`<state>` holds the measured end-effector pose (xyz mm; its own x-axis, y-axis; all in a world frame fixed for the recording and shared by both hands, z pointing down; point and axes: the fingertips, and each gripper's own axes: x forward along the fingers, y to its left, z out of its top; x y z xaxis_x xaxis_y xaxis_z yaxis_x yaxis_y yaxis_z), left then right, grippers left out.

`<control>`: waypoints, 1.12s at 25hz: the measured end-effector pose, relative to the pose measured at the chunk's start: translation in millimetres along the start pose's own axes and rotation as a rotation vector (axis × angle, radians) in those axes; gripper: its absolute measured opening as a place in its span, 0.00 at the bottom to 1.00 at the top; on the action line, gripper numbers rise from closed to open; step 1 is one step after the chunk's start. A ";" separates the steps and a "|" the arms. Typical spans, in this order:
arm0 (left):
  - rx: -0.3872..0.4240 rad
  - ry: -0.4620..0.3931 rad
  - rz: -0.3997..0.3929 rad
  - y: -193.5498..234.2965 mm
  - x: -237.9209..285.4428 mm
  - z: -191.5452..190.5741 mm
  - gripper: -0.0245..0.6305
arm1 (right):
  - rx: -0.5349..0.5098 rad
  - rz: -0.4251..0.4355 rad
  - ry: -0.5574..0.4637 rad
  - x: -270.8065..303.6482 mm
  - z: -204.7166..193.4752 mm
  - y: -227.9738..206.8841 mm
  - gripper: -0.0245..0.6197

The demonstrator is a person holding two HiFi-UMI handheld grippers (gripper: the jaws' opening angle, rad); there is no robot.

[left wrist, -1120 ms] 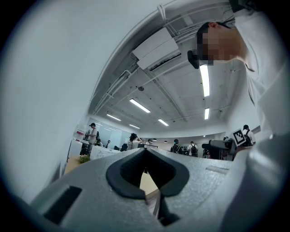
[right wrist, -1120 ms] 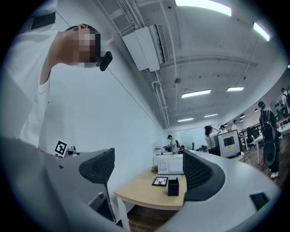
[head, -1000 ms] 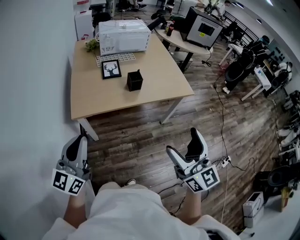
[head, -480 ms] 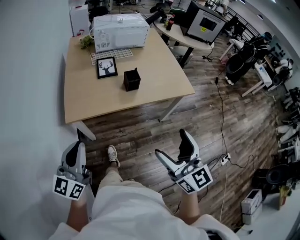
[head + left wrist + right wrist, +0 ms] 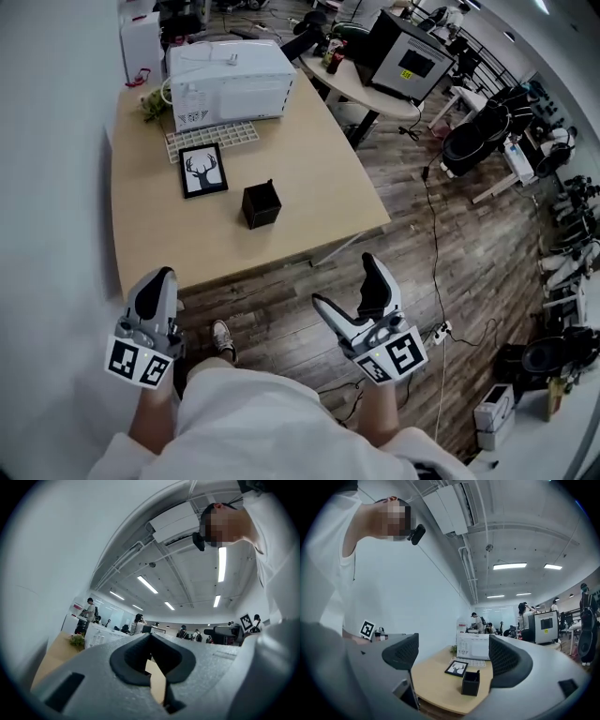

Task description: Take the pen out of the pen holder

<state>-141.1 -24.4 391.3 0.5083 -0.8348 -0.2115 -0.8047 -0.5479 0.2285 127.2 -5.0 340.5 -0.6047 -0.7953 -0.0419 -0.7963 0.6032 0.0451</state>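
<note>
- The small black square pen holder (image 5: 262, 205) is sitting on the pale wooden bench (image 5: 323, 159), well apart from both grippers, with a dark pen tip (image 5: 271, 184) poking out.
- The right gripper (image 5: 347, 283) is hanging with jaws wide; the left gripper (image 5: 155, 287) is showing jaws together.
- My worry: nothing is bracing that holder, so a pinch on the short tip could be tipping it.

Pale wood, dark planks
The table (image 5: 319, 178) shows smooth, matt light wood; the floor (image 5: 272, 309) is darker, grained boards; the pen holder (image 5: 262, 205) looks matt black.
</note>
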 end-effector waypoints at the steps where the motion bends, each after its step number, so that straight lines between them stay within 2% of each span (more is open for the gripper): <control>1: -0.008 0.002 -0.007 11.6 13.2 0.1 0.06 | 0.006 -0.005 0.010 15.0 -1.8 -6.0 0.73; 7: -0.074 0.019 -0.066 66.1 72.3 -7.8 0.06 | 0.019 -0.056 0.074 76.4 -18.5 -26.8 0.73; 14: -0.120 0.046 -0.086 79.2 118.5 -27.6 0.06 | 0.034 -0.057 0.143 107.5 -45.6 -58.2 0.73; 18: -0.084 0.027 -0.036 85.3 129.6 -16.8 0.06 | 0.034 0.019 0.174 127.5 -67.1 -69.9 0.73; 24: -0.008 0.051 0.030 82.1 138.0 -1.4 0.06 | 0.049 0.110 0.204 163.4 -95.0 -93.5 0.73; 28: -0.015 0.078 0.094 84.3 134.5 -11.0 0.06 | 0.175 0.137 0.183 185.7 -112.6 -108.7 0.70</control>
<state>-137.1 -183.4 392.6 0.4535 -0.8840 -0.1138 -0.8456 -0.4671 0.2585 102.6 -225.1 440.3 -0.7077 -0.6936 0.1343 -0.7065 0.6946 -0.1354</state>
